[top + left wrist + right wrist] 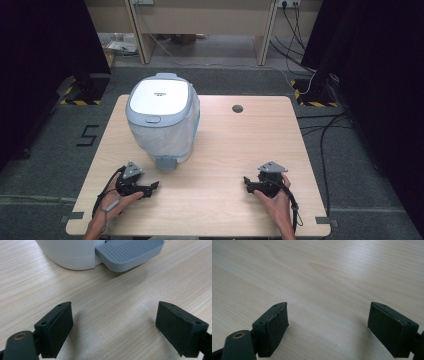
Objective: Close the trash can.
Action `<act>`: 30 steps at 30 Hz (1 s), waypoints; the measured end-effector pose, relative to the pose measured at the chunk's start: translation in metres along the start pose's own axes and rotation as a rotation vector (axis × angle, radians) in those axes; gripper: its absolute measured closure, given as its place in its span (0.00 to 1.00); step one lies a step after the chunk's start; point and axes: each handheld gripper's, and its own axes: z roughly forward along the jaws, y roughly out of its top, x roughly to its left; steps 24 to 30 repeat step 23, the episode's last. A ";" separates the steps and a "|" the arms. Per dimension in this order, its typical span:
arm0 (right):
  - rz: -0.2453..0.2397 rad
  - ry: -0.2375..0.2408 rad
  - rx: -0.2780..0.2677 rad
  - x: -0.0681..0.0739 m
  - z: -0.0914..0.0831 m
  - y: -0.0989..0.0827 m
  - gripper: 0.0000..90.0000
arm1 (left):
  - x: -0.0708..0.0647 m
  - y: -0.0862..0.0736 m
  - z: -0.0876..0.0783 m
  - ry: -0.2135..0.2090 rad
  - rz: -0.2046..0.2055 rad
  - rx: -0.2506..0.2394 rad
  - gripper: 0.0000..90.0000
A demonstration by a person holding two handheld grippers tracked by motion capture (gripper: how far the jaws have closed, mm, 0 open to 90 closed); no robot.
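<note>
A white and grey pedal bin (162, 117) with a closed lid stands on the left half of the wooden table (225, 145); its grey foot pedal (166, 162) points toward me. The left gripper view looks at that pedal (128, 252) and the bin's base (67, 252) from close by. My left gripper (156, 186) rests on the table just below and left of the pedal, open, jaws wide apart (115, 327) with bare wood between them. My right gripper (246, 181) rests near the front right, open (328, 327), nothing between its jaws.
A round cable hole (237, 108) sits in the table's back centre. Dark floor surrounds the table, with cables (325, 130) at the right and black stands with hazard-striped bases at the back left (82, 95) and back right (315, 95). Wooden furniture stands beyond.
</note>
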 end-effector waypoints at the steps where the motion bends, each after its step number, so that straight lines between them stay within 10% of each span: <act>1: -0.003 0.003 0.015 0.000 0.001 0.000 0.18 | 0.000 0.000 0.000 0.000 0.001 0.000 0.15; 30: 0.002 0.005 0.037 0.001 0.001 -0.002 0.16 | 0.000 0.000 0.000 0.000 0.001 0.000 0.15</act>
